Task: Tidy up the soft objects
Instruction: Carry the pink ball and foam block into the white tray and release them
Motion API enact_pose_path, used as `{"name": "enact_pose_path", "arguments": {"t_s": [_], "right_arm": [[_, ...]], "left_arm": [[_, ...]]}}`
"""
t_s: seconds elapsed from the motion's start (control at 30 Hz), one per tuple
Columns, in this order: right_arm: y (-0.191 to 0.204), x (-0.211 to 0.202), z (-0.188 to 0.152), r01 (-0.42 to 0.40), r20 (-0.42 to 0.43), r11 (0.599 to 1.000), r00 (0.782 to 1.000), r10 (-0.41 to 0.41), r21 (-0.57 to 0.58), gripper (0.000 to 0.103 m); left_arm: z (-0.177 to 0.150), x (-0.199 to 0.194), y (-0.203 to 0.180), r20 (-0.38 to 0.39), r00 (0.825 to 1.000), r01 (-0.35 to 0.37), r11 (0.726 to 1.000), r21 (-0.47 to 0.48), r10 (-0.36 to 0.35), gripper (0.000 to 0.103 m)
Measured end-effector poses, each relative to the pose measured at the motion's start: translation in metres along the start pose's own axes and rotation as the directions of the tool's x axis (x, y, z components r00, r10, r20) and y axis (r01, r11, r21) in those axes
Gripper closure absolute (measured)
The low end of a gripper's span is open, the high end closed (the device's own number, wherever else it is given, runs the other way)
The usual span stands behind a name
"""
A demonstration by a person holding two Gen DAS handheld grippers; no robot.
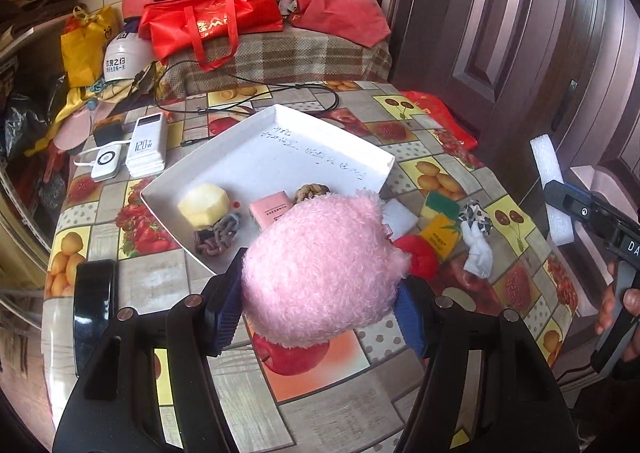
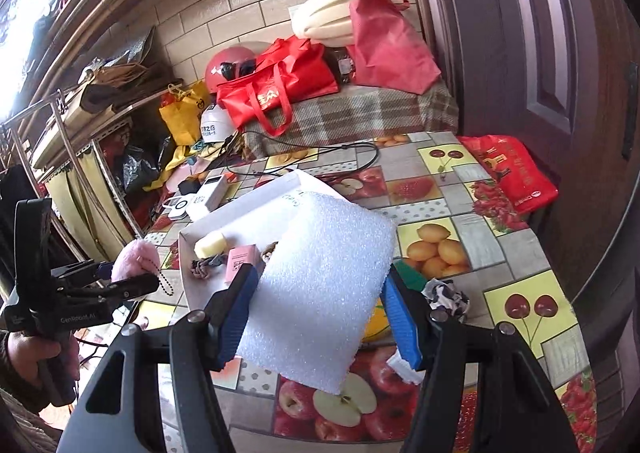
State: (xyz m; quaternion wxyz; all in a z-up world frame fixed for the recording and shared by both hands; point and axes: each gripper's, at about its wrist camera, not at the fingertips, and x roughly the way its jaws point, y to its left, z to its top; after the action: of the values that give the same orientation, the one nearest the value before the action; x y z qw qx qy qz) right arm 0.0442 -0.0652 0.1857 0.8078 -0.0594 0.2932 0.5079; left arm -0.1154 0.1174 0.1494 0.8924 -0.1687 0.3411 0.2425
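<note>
Left gripper (image 1: 316,307) is pointing down at an angle over the table, blue pads (image 1: 224,311) pressing both sides of a pink plush toy (image 1: 320,269), jaws sitting about half spread. Right gripper (image 2: 318,317) is angling down too, pads (image 2: 236,317) clamping a white foam sheet (image 2: 324,281) by its edges. A hand (image 2: 38,353) is gripping the left tool's handle; another hand (image 1: 624,313) is wrapping the right one's.

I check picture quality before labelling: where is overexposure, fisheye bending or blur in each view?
Left wrist view: even daylight, the door bows strongly at the right edge, the pink plush toy in the left tool looks sharp. Right wrist view: the upper left corner is blown out white, edges curve, the white foam sheet stays sharp.
</note>
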Motion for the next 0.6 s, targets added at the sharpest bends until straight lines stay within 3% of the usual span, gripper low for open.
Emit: {"name": "enact_pose_path", "arguments": {"t_s": [0.6], "right_arm": [[-0.0019, -0.0016, -0.002, 0.011, -0.012, 1.0, 1.0, -0.011, 0.01, 0.041]], "left_arm": [[-0.0013, 0.0064, 0.0014, -0.004, 1.0, 0.027, 1.0, -0.015, -0.027, 0.038]]}}
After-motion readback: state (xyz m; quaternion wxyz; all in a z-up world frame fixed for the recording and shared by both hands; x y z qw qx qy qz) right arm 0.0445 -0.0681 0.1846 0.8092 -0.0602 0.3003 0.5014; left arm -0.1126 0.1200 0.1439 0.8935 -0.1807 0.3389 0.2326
